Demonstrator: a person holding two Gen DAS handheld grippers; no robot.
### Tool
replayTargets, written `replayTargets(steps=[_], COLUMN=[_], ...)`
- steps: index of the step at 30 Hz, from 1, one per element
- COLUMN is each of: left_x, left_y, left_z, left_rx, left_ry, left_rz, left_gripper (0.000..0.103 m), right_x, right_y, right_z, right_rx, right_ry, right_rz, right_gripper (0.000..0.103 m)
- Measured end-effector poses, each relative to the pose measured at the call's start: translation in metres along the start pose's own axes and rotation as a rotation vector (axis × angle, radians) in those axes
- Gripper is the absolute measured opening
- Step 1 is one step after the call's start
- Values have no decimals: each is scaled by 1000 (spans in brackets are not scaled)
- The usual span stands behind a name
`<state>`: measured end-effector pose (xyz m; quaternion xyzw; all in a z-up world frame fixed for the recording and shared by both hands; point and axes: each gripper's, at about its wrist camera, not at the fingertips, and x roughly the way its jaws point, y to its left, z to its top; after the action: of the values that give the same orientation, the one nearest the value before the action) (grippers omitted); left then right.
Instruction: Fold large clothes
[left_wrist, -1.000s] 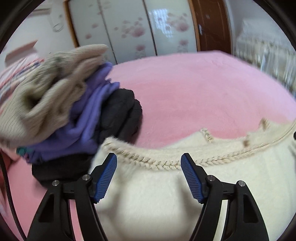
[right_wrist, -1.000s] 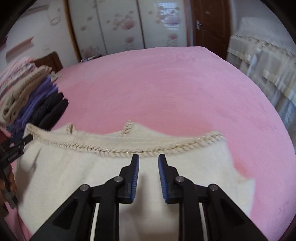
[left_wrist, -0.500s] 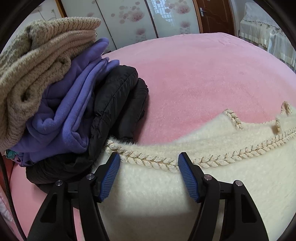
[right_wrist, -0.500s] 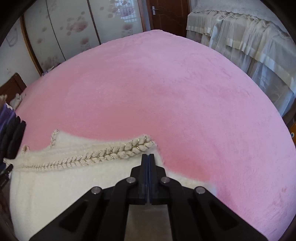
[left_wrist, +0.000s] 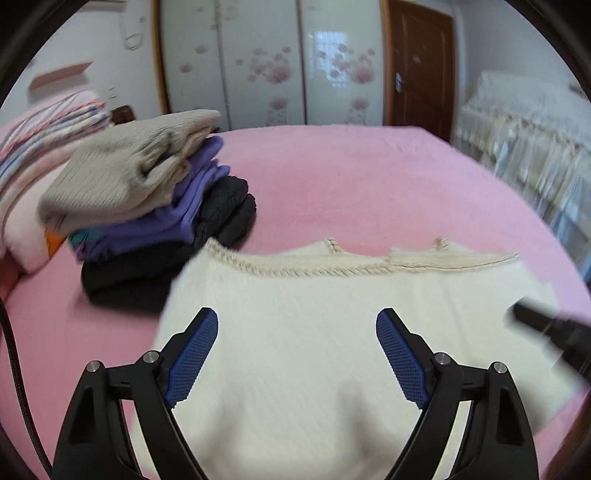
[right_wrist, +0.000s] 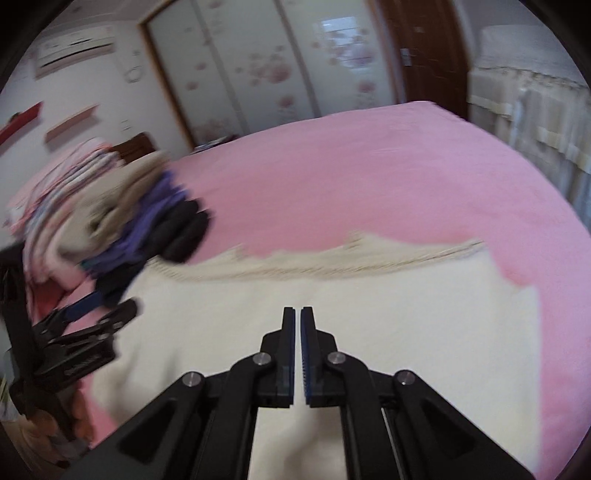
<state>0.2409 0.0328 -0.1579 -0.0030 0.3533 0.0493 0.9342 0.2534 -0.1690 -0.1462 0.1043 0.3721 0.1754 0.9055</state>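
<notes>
Pink bedspread (left_wrist: 351, 177): plush cover over the whole bed, filling most of both views; everything else lies on it.
Wardrobe (left_wrist: 266, 62): white sliding doors with a pink flower print, standing behind the far edge of the bed, with a brown door (left_wrist: 419, 70) to its right.
Cream sweater (left_wrist: 314, 332): fluffy, laid flat on the near part of the bed under both tongs. Its braided trim (left_wrist: 295, 271) runs across the far edge, with two small loops sticking up from it. The right-hand edge steps in near the far corner; the near part bulges softly between the left tongs' arms.
Stack of clothes (left_wrist: 155, 206): folded pile at the left of the bed, with a beige knit (left_wrist: 129, 170) on top, purple garments (left_wrist: 184, 214) under it and black ones (left_wrist: 221, 210) at the bottom. The sweater's far left corner lies just beside the black layer; whether they touch is unclear.
Striped bedding (left_wrist: 44, 125): pink with coloured stripes, behind and left of the stack.
Left gripper (left_wrist: 297, 325): above the sweater's middle, jaws spread wide, blue pads facing each other with nothing between them. In the right wrist view it shows blurred at the sweater's left edge.
Right gripper (right_wrist: 297, 325): over the sweater, fingers nearly together with only a thin slit between the pads; no cloth is visible in the slit. In the left wrist view only its dark tip shows, blurred, by the sweater's right edge.
</notes>
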Motion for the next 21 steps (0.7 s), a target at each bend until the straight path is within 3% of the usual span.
replayTargets(steps=[4,6,8,11,14,19,21], left_x=[-15,-7,2,8,10,10,10], left_y=[-3,-6,-7,9,44,92,101], left_z=[-41,-61,-79,-96,-104,-111,-114], left_rx=[-90,-77,-29,-32,-113,-190,-189], left_ry=[19,55,88,118,131,145,147], left_rz=[6,18,83,142,158,199,265], left_gripper=[87,87,87,87,88,88,88], right_x=[4,12,21,9,-3,-40,-54], right_y=[46,54,48,25,-9,-88,-114], right_z=[-42,-64,-76,-87,-90,-100,-105], right_rx=[-59,-79,-74,-53,-55,88,150], right_ry=[24,60,97,77,49,12,0], right_rz=[32,6,-33,-61,-195,-390,-436], right_gripper=[3,3,3,0,0,0,0])
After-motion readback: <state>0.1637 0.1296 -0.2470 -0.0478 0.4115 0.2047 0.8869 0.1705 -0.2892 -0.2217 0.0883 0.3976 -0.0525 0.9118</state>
